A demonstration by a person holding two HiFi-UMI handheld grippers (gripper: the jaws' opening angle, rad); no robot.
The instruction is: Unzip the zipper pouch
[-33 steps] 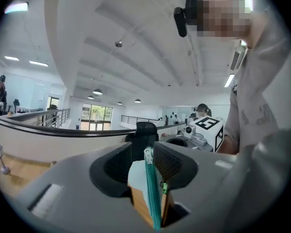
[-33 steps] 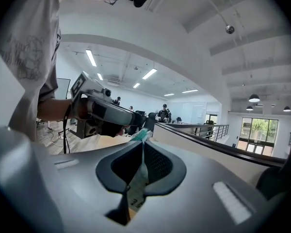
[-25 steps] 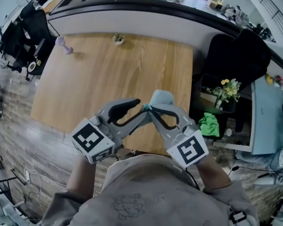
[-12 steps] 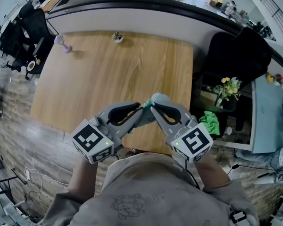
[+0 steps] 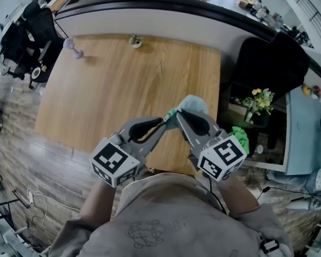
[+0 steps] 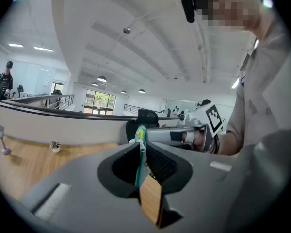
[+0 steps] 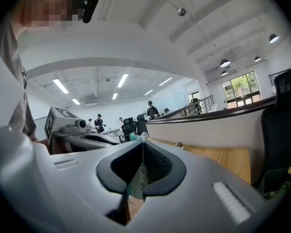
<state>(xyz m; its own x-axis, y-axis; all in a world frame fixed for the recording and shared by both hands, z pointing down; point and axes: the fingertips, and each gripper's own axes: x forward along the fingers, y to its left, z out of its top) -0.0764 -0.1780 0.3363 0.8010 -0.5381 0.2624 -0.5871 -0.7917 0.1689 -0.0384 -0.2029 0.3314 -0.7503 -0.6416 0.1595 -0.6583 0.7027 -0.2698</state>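
A pale teal zipper pouch [image 5: 193, 105] hangs in the air over the near right part of the wooden table [image 5: 123, 74], held between both grippers. My left gripper [image 5: 166, 120] comes in from the left, and its jaws have just been closing on the pouch's green edge [image 6: 141, 133]. That edge stands pinched between the left gripper's [image 6: 139, 142] tips. My right gripper [image 5: 178, 113] meets it from the right. Teal fabric [image 7: 135, 179] is clamped in the right gripper's [image 7: 141, 142] shut jaws. I cannot make out the zipper pull.
A small potted plant [image 5: 135, 42] and a purple dumbbell-shaped object [image 5: 72, 48] stand along the table's far edge. A black chair [image 5: 267, 63], yellow flowers [image 5: 259, 100] and a green cloth [image 5: 238, 141] lie to the right of the table.
The left gripper's jaws, wide open a second ago, have closed on the pouch's edge. Both grippers and the pouch have shifted a little to the right, and the right gripper has rolled.
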